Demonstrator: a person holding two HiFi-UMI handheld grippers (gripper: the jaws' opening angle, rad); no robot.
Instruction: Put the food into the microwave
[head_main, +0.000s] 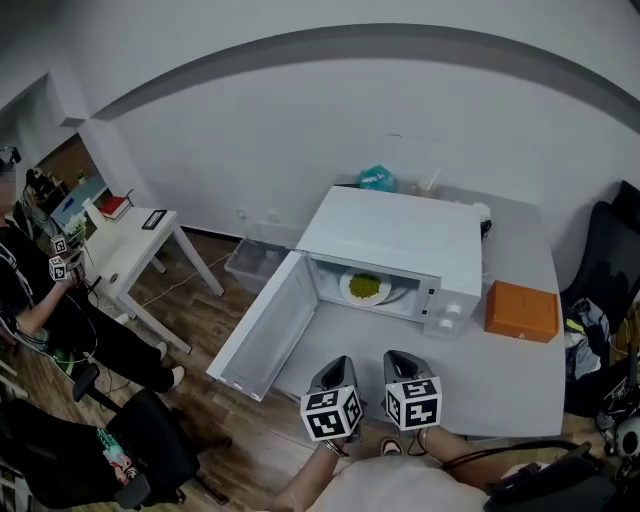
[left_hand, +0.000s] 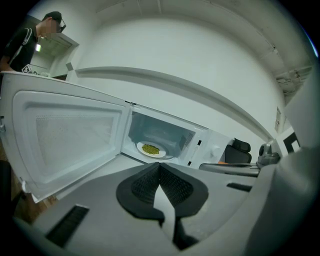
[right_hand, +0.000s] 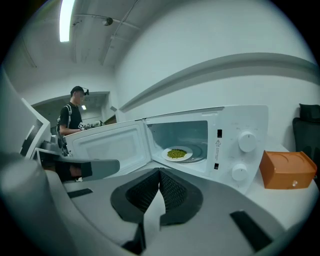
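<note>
On the table (head_main: 520, 370), head view: the microwave (head_main: 400, 240) stands with its door (head_main: 262, 325) open to the left and the plate (head_main: 365, 288) of green food inside. Near of it, the left gripper (head_main: 338, 365) and right gripper (head_main: 400, 360) hover side by side.

Left gripper view: jaws pressed together, empty, with the plate (left_hand: 151, 149) far beyond the tips.

Right gripper view: jaws likewise together on nothing, with the plate (right_hand: 177, 153) ahead, slightly right.

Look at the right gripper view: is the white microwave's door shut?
No, the white microwave door stands wide open, showing the white plate of green food inside.
</note>
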